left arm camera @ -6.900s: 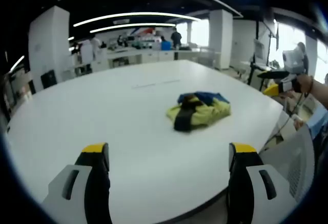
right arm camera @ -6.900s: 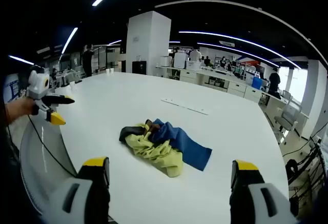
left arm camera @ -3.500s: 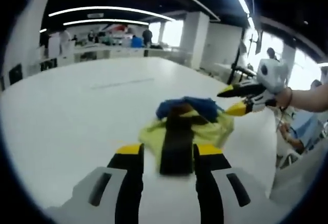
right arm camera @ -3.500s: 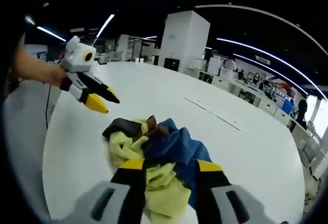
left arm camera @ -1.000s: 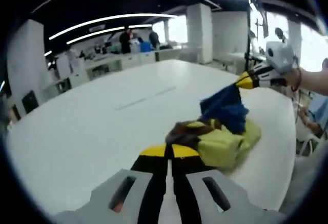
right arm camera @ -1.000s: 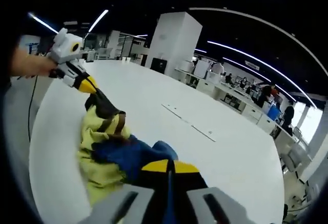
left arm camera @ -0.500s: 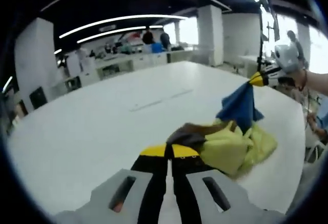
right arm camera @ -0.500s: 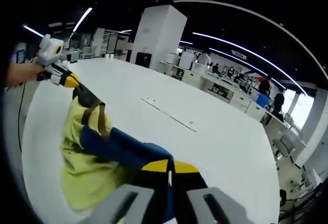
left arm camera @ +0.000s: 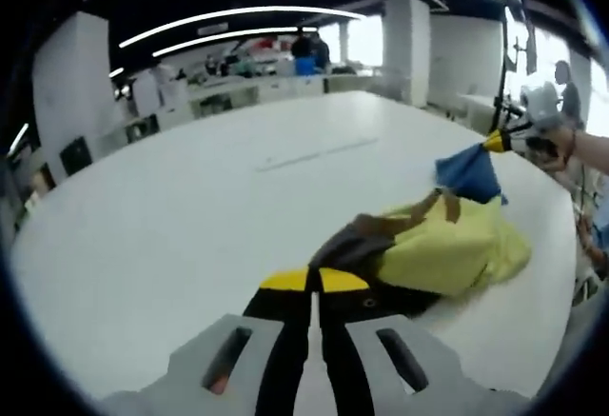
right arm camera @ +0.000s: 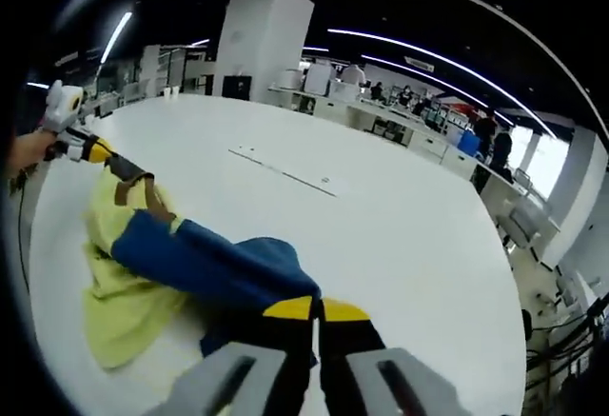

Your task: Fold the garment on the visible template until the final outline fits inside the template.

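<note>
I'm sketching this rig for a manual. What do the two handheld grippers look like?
Each gripper, left and right, has black jaws with yellow tips on a pale grey body with slotted sides. Seen across the table, each carries a white housing.

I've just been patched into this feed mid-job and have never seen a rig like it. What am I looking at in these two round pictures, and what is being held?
There is no robot arm here. A person holds a two-jaw gripper in each hand, and a fisheye camera rides on each one, looking forward along its yellow-tipped jaws. One picture is the left gripper view, the other the right gripper view.

In front lies a large white table in an open office. On it is the garment, yellow with blue and dark parts, still crumpled rather than folded.

The left gripper has its jaws pressed together on a dark edge of the garment. The right gripper is clamped the same way on a blue part. Each gripper also appears far off in the other's view, with the cloth stretched between them. Thin lines are marked on the table; I cannot tell whether they belong to the template.
</note>
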